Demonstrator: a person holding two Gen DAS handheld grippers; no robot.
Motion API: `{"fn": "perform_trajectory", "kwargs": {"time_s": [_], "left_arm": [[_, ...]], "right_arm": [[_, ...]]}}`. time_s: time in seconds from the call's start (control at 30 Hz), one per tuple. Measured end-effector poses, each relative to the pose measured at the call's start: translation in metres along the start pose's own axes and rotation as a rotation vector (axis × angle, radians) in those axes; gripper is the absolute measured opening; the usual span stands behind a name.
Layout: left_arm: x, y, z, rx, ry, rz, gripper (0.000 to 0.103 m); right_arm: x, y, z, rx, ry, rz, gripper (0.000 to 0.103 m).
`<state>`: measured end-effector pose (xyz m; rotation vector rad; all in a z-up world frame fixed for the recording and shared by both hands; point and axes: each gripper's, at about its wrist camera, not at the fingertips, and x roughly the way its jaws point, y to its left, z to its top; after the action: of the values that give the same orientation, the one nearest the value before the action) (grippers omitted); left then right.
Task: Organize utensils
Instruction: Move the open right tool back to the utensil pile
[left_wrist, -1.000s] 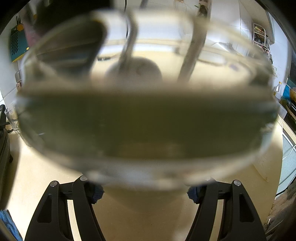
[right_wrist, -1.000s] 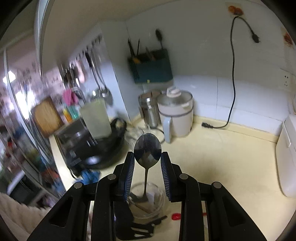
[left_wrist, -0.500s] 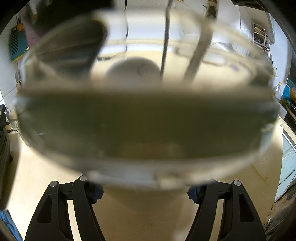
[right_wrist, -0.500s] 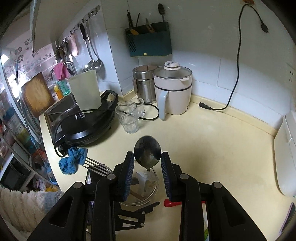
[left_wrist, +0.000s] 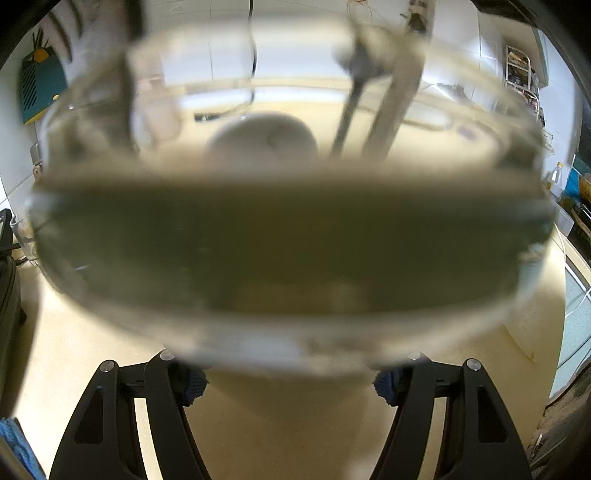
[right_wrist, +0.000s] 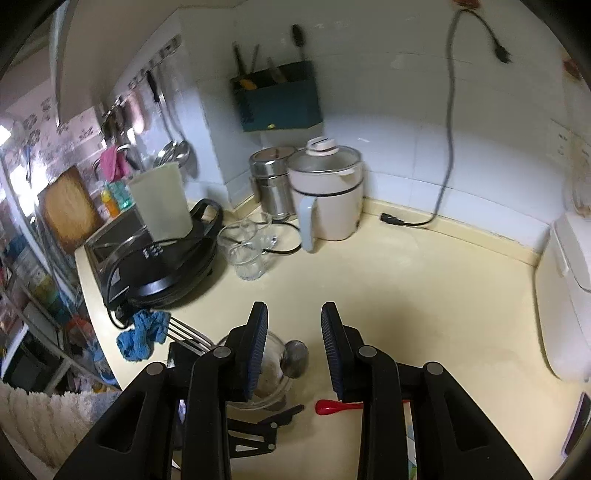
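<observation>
Released 0.5 s earlier: spoon (right_wrist: 294, 359) no longer pinched, now standing bowl-up in glass jar (right_wrist: 266, 373) below. Right gripper (right_wrist: 294, 325) spread apart, holding nothing. Left gripper (left_wrist: 288, 382) clamped around jar's base, steadying it on counter (right_wrist: 424, 295). Best withdrawn straight upward, clear of handles, jar kept level. Red utensil (right_wrist: 334, 406) lay just beside, probably next.

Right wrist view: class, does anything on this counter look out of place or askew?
Yes. A red-handled utensil lies loose on the counter beside the glass jar instead of standing in it, unlike the spoon and fork. A crumpled blue cloth sits at the counter's edge.
</observation>
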<state>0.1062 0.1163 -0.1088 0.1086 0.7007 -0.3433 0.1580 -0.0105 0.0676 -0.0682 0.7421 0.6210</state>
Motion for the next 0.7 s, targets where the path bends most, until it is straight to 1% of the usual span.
{"fn": "perform_trajectory", "kwargs": {"time_s": [0.1, 0.13, 0.2, 0.27, 0.3, 0.33, 0.4, 0.43, 0.5, 0.57, 0.63, 0.7], "left_arm": [[0.0, 0.0, 0.0, 0.0, 0.0, 0.0, 0.073], [0.0, 0.0, 0.0, 0.0, 0.0, 0.0, 0.073], [0.0, 0.0, 0.0, 0.0, 0.0, -0.001, 0.073], [0.0, 0.0, 0.0, 0.0, 0.0, 0.0, 0.073], [0.0, 0.0, 0.0, 0.001, 0.0, 0.0, 0.073], [0.0, 0.0, 0.0, 0.001, 0.0, 0.0, 0.073], [0.0, 0.0, 0.0, 0.0, 0.0, -0.001, 0.073], [0.0, 0.0, 0.0, 0.0, 0.0, -0.001, 0.073], [0.0, 0.0, 0.0, 0.001, 0.0, -0.001, 0.073], [0.0, 0.0, 0.0, 0.001, 0.0, 0.0, 0.073], [0.0, 0.0, 0.0, 0.0, 0.001, 0.0, 0.073], [-0.001, 0.0, 0.0, -0.001, 0.001, 0.0, 0.073]], "right_arm": [[-0.005, -0.034, -0.011, 0.102, 0.031, -0.026, 0.031], [-0.004, -0.049, -0.018, 0.148, 0.058, -0.048, 0.032], [-0.001, -0.084, -0.04, 0.254, 0.13, -0.107, 0.032], [0.002, -0.124, -0.071, 0.373, 0.206, -0.143, 0.032], [0.005, -0.138, -0.084, 0.406, 0.247, -0.175, 0.032], [0.009, -0.156, -0.104, 0.44, 0.311, -0.246, 0.032], [0.014, -0.175, -0.132, 0.454, 0.393, -0.341, 0.032], [0.019, -0.184, -0.149, 0.45, 0.452, -0.389, 0.032], [0.025, -0.194, -0.17, 0.459, 0.513, -0.43, 0.032], [0.028, -0.202, -0.187, 0.48, 0.536, -0.449, 0.035], [0.027, -0.205, -0.195, 0.492, 0.522, -0.466, 0.04], [0.026, -0.207, -0.197, 0.503, 0.504, -0.462, 0.042]]}}
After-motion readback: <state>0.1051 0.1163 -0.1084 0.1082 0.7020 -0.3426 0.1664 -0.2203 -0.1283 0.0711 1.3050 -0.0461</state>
